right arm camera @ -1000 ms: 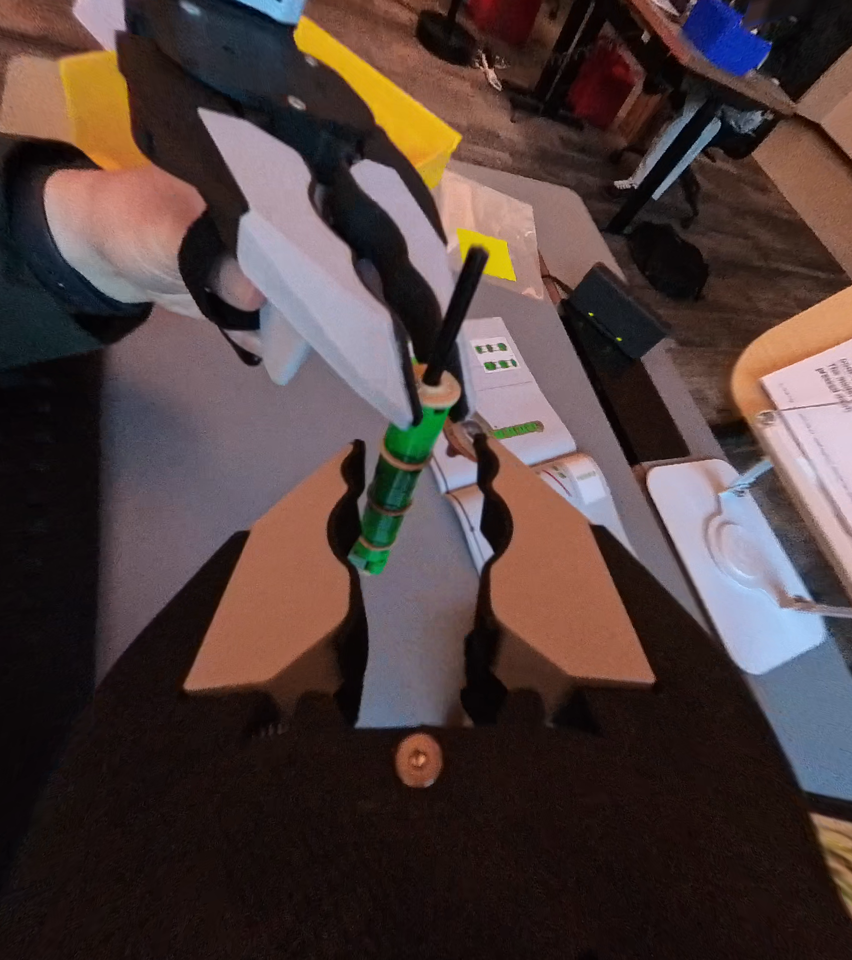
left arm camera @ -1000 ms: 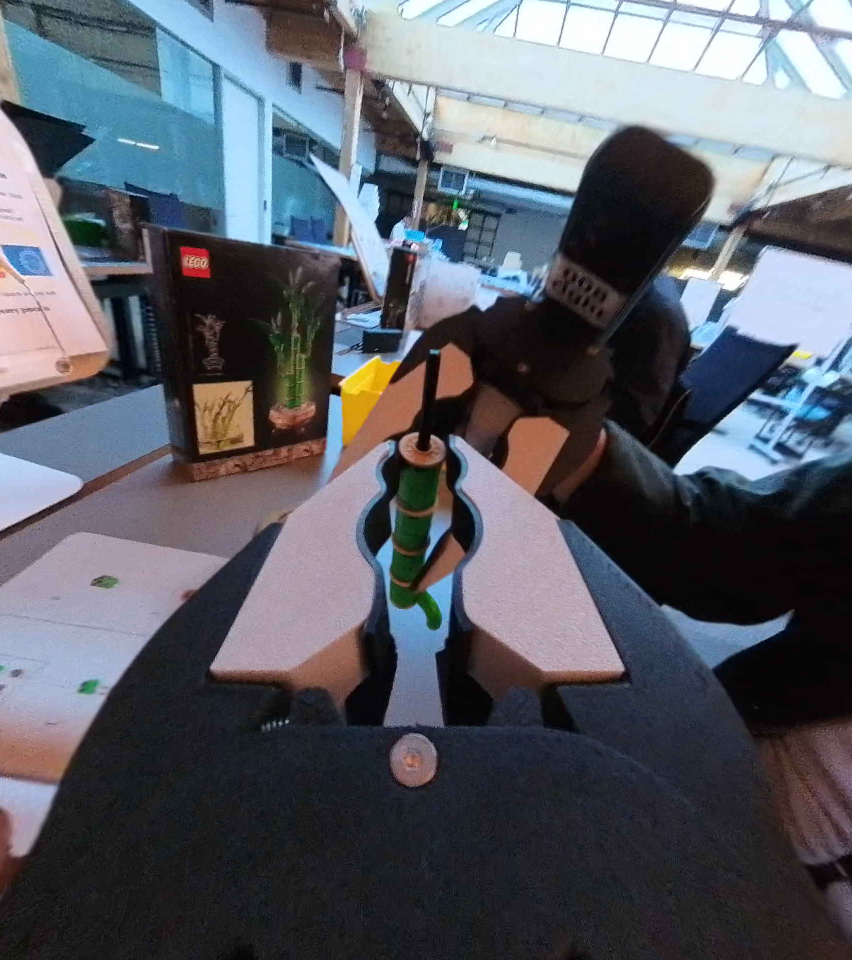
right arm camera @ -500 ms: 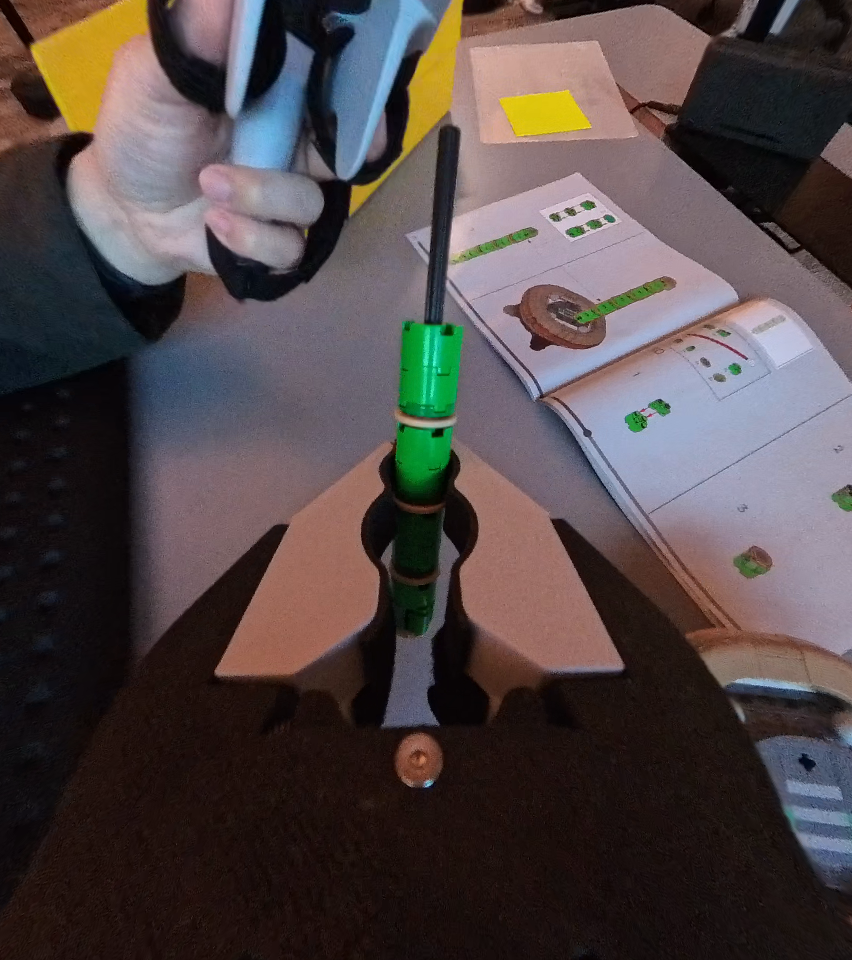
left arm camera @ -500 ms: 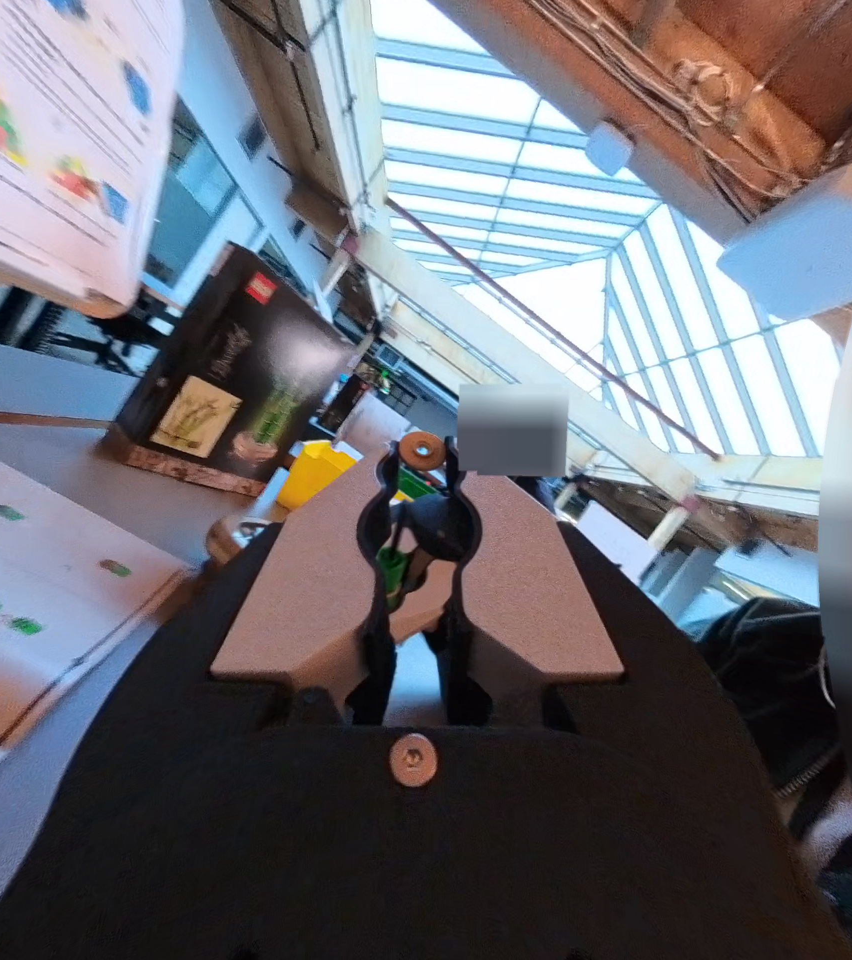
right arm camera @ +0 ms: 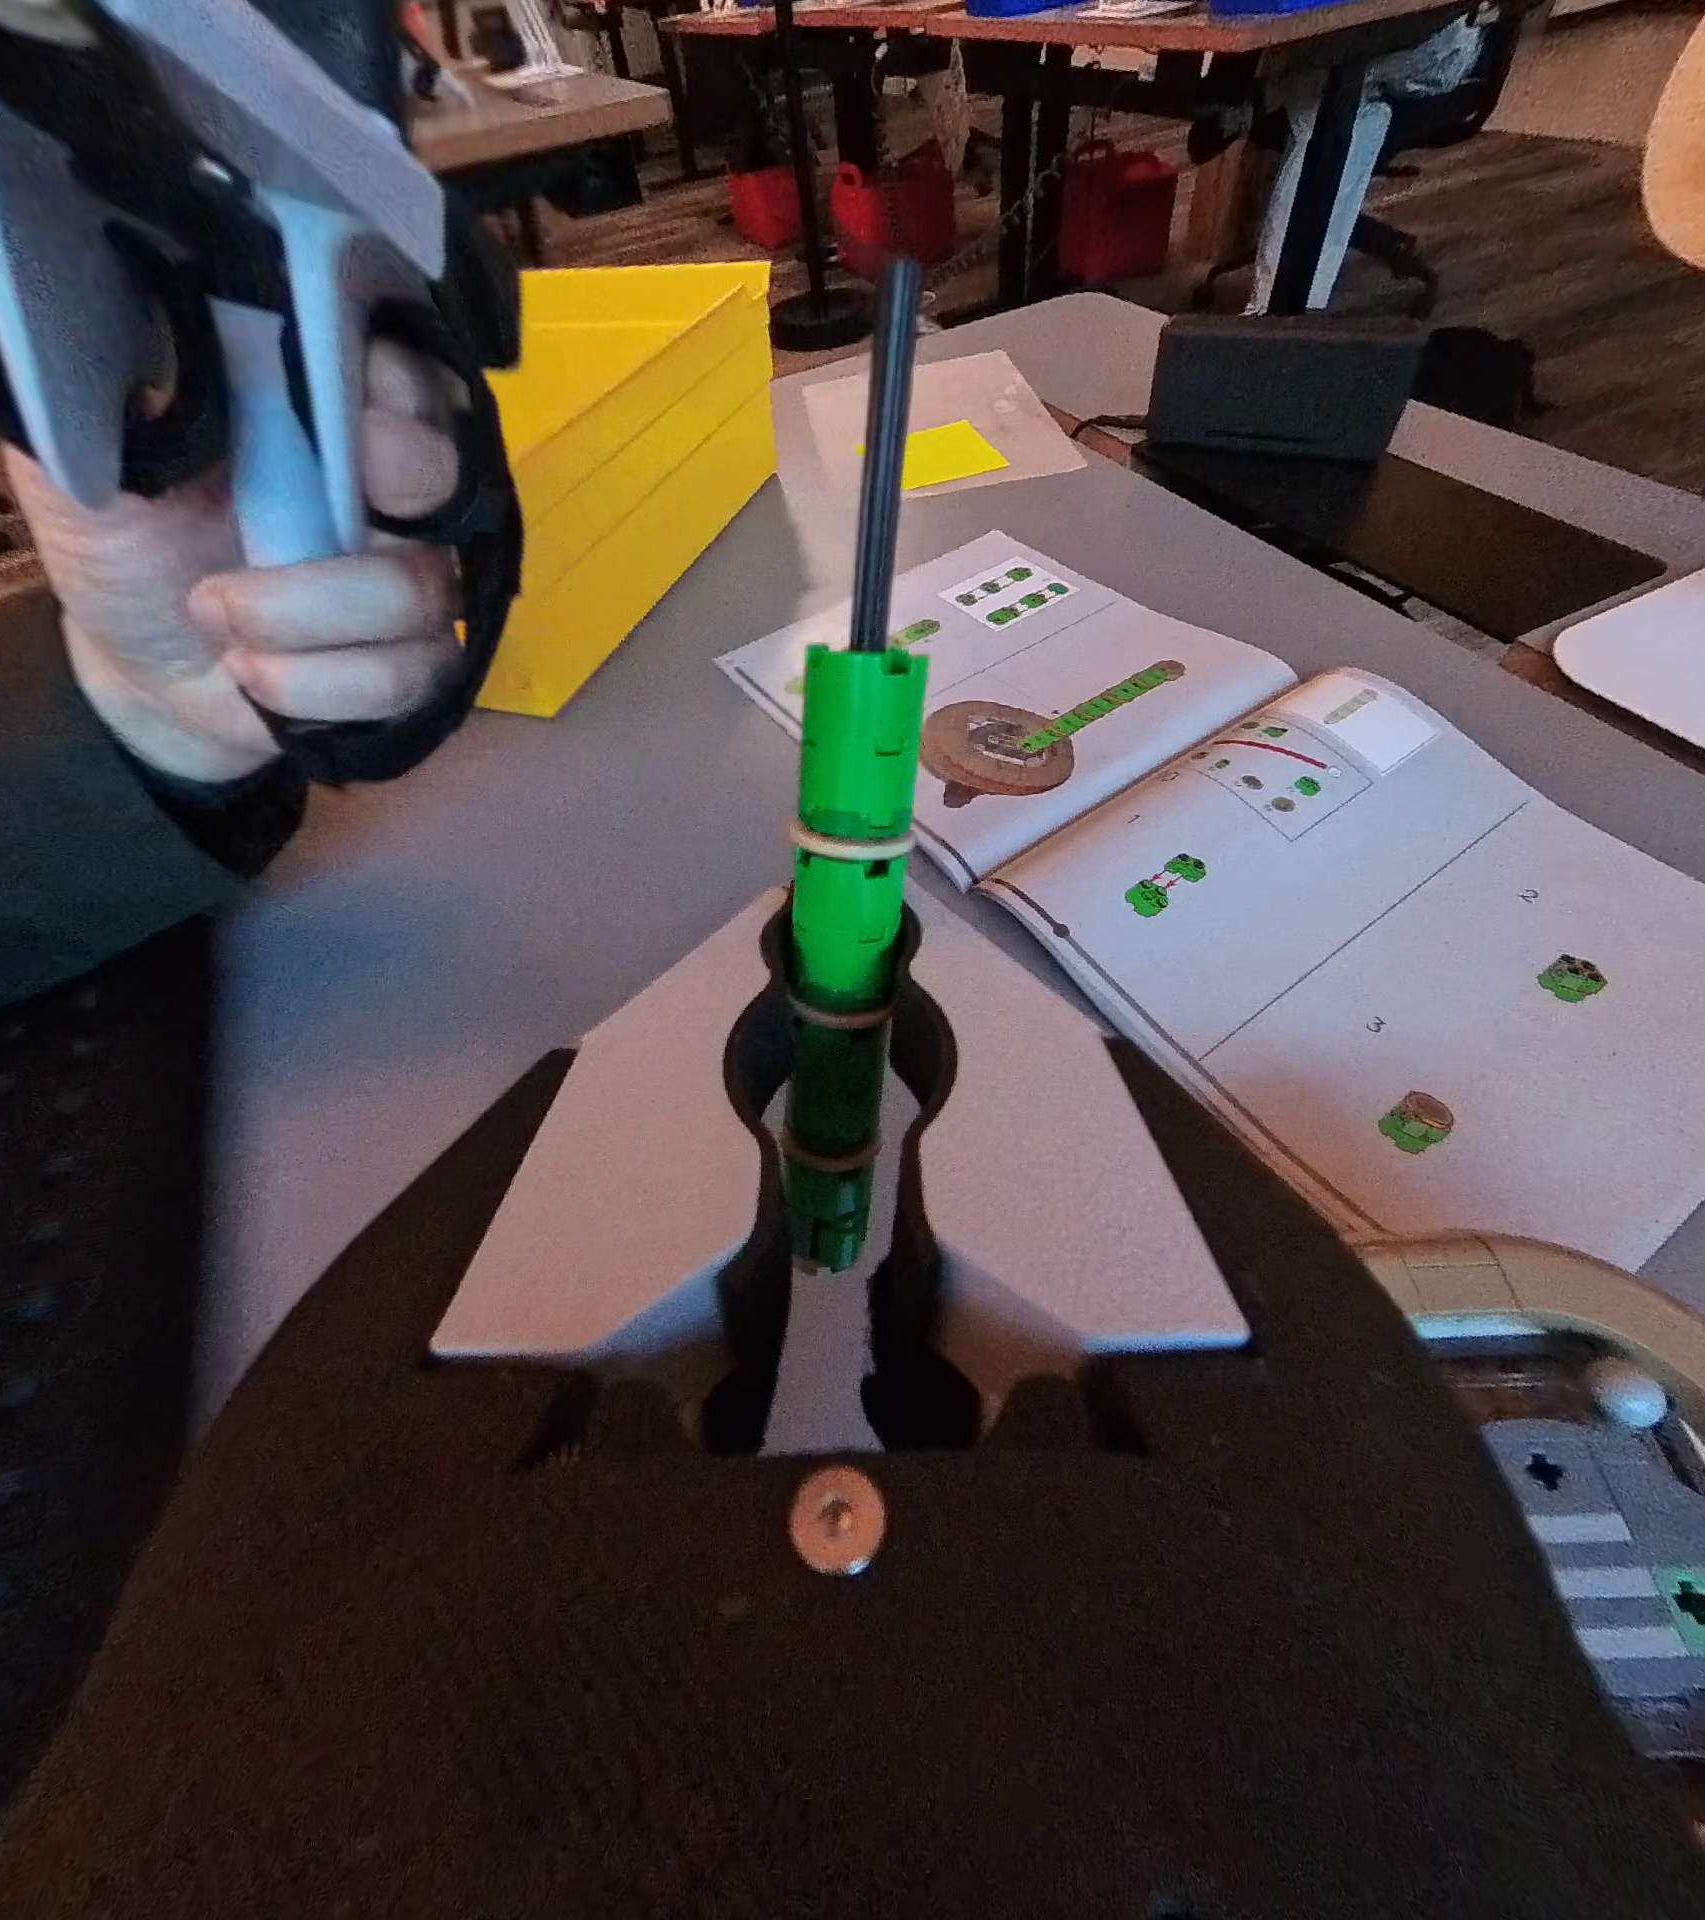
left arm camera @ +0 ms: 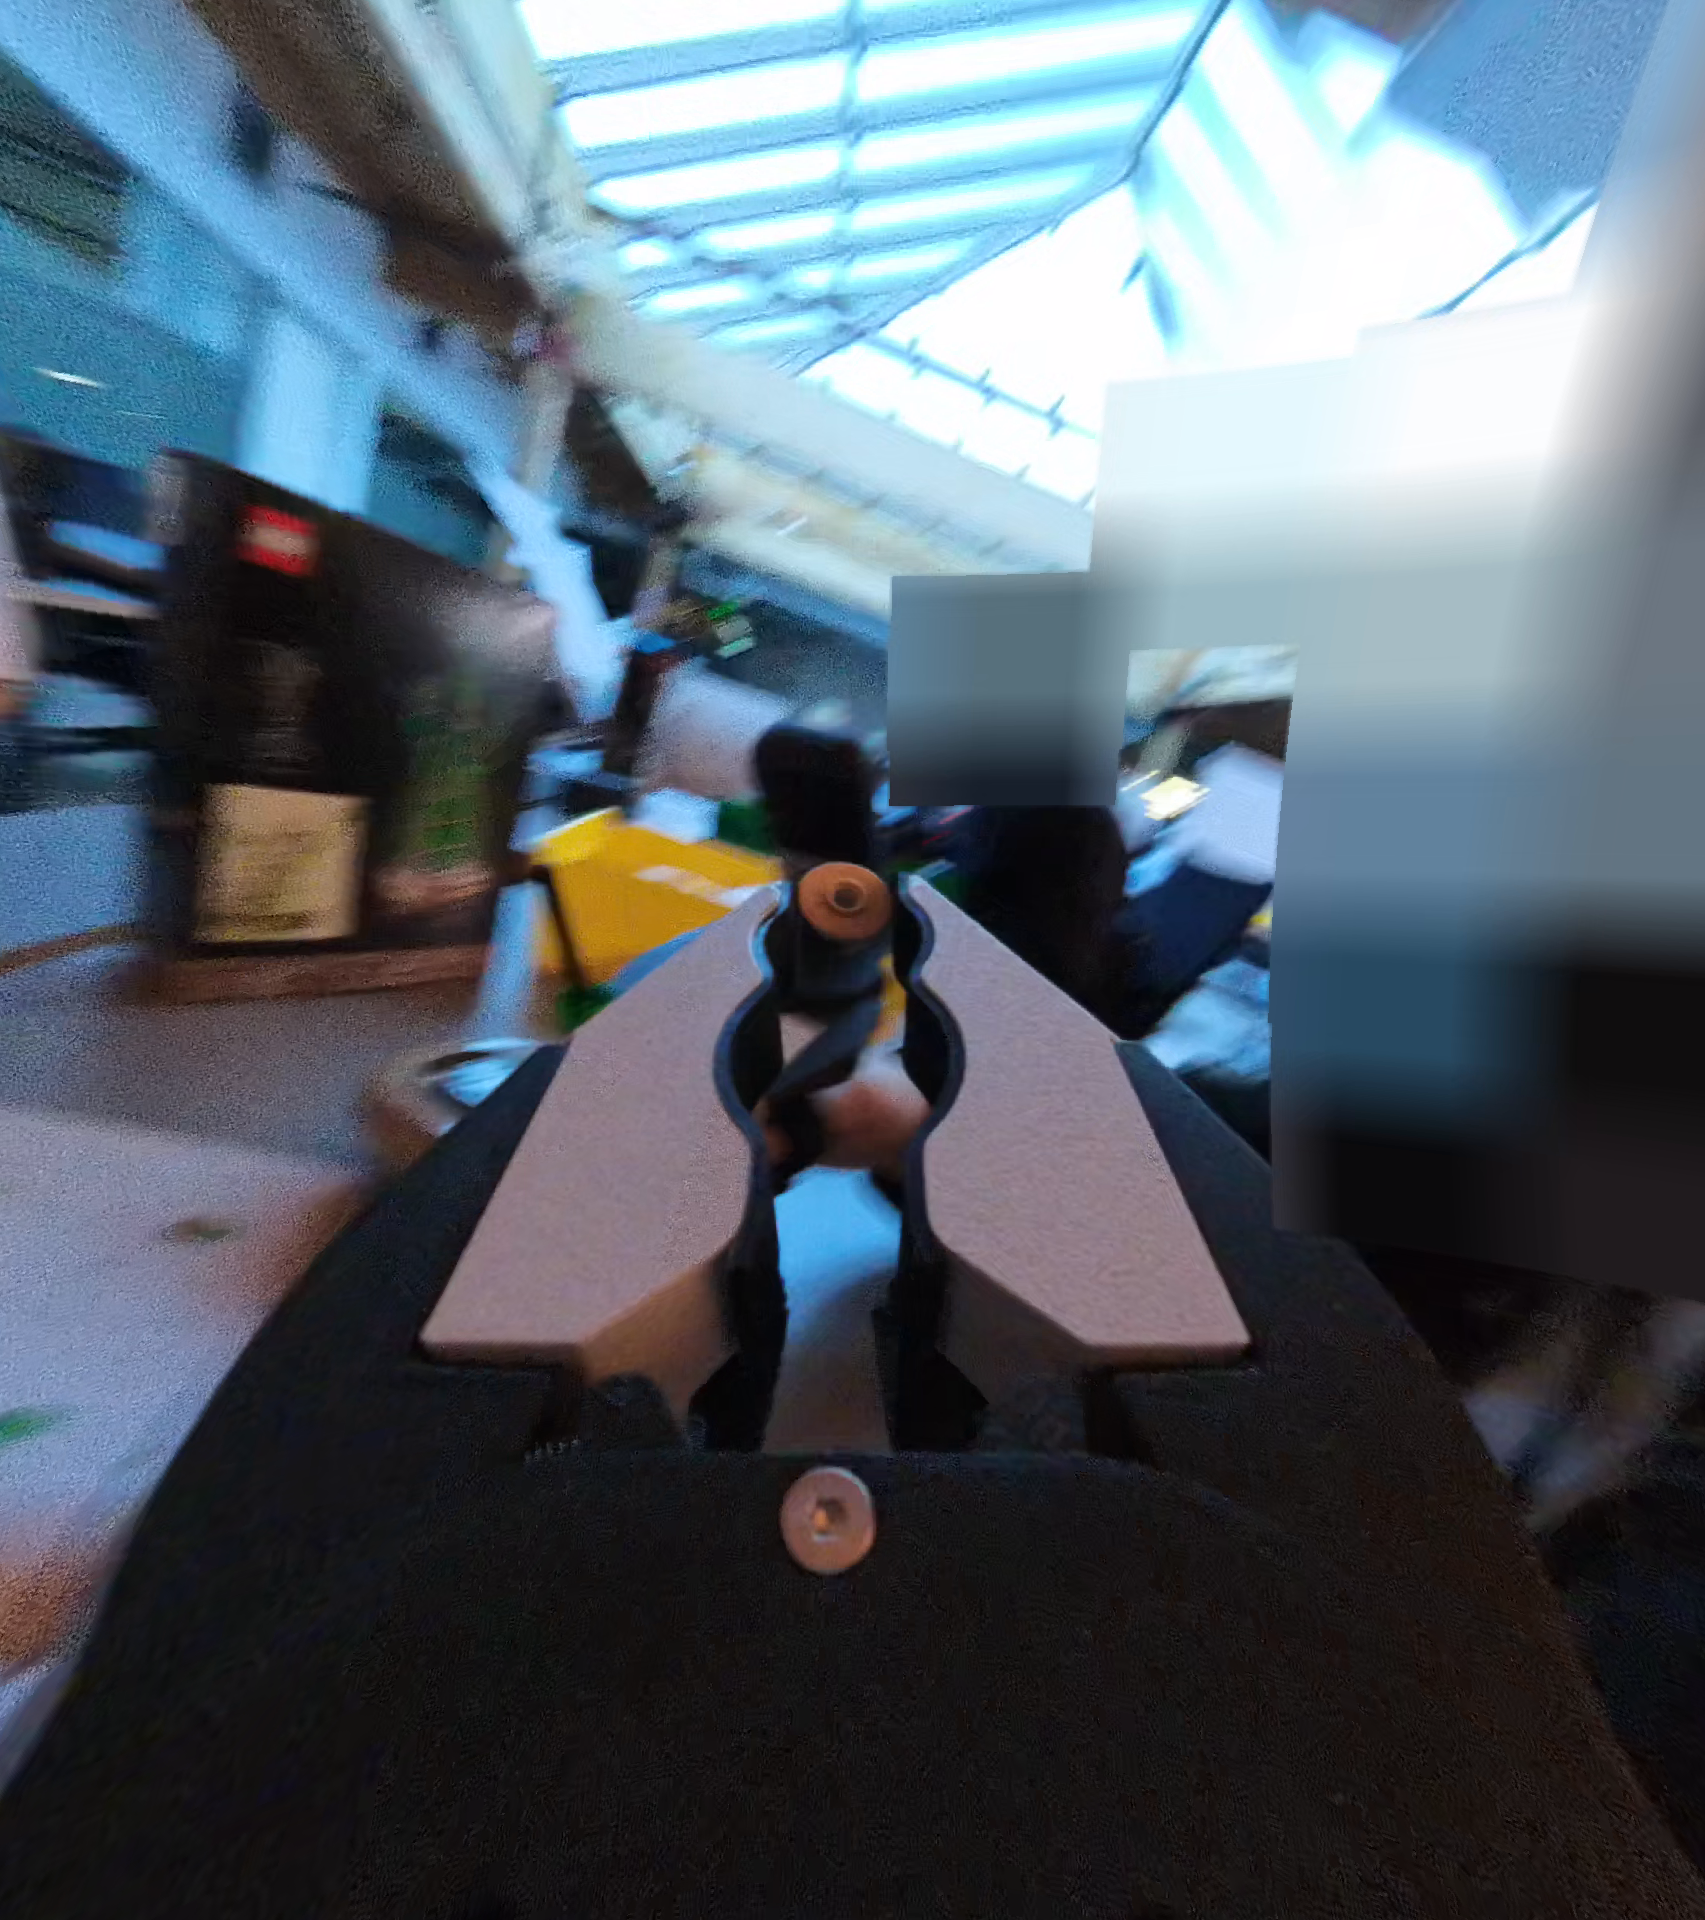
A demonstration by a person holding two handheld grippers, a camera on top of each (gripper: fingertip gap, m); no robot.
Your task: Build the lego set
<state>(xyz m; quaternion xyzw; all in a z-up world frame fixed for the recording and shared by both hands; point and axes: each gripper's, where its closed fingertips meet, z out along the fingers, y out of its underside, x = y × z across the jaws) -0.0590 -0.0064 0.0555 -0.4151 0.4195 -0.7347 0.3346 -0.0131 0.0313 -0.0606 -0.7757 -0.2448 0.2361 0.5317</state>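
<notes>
My right gripper (right arm camera: 843, 925) is shut on a green bamboo stalk (right arm camera: 853, 821) made of stacked round segments with tan rings. It holds the stalk upright above the grey table (right arm camera: 515, 904). A thin black axle (right arm camera: 884, 447) sticks out of the stalk's top. My left gripper (left arm camera: 843, 920) is shut on a small tan round piece (left arm camera: 843, 902) at its fingertips; this view is blurred. In the right wrist view a hand (right arm camera: 287, 634) holds the left gripper up and to the left of the stalk, apart from it.
An open instruction booklet (right arm camera: 1347, 883) lies right of the stalk. A yellow bin (right arm camera: 619, 468) stands behind it. A round tan base with a grey plate (right arm camera: 1606, 1538) sits at the lower right. A black set box (left arm camera: 276, 727) stands at the far left.
A second ago my left gripper held the stalk and my right was open. My right gripper has shut on the stalk. My left has pulled away to the upper left with the tan piece.
</notes>
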